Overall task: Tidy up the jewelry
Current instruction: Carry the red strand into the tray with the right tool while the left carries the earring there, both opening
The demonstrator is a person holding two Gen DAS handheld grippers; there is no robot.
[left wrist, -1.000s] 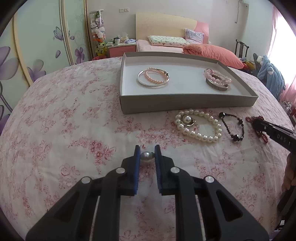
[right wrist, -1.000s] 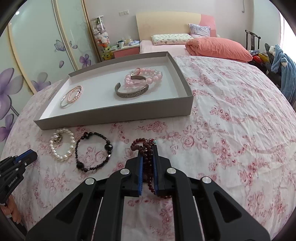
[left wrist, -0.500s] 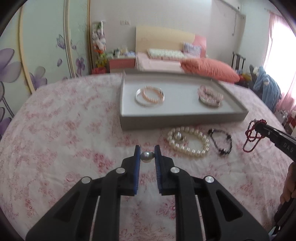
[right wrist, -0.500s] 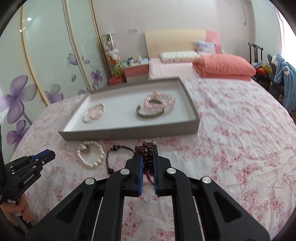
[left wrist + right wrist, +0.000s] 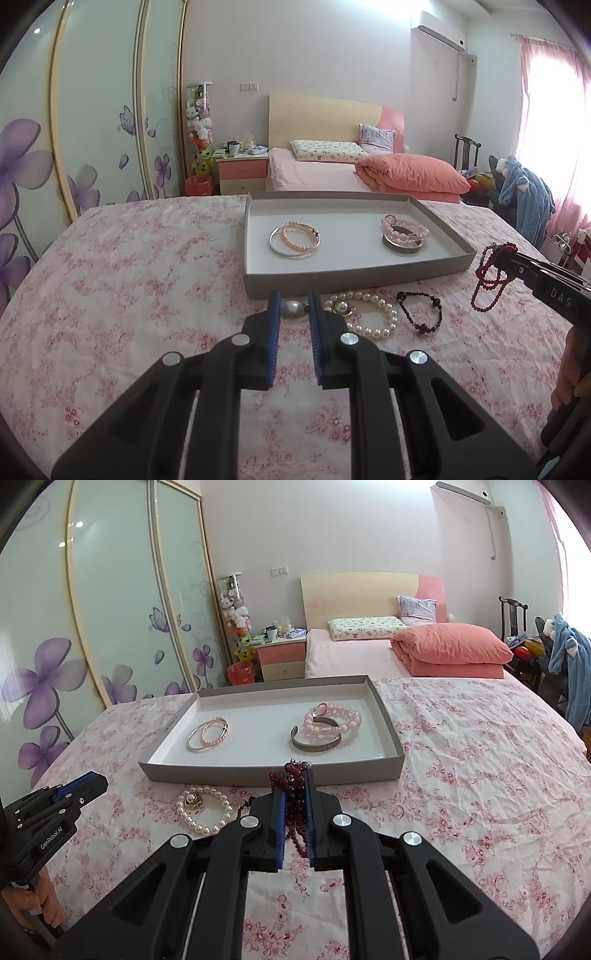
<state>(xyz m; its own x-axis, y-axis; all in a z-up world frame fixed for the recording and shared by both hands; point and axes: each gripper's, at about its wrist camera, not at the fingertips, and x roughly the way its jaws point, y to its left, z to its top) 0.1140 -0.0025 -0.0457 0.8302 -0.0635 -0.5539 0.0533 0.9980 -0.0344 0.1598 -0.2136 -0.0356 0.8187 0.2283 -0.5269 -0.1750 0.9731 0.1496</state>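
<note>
Carry step, both hands loaded. Left hand-held gripper (image 5: 291,309) pinching single pearl piece (image 5: 291,309), raised off floral surface (image 5: 147,280). Right hand-held gripper (image 5: 294,797) pressed together on dark red bead strand (image 5: 295,805), loops dangling free. Grey tray (image 5: 343,282) just beyond, holding two bracelet pairs, left and right. Next: lift over near wall, lower, release. Bare tray floor at centre and near side. Pearl bracelet (image 5: 365,314) and black bracelet (image 5: 421,312) still outside, near tray front edge.
</note>
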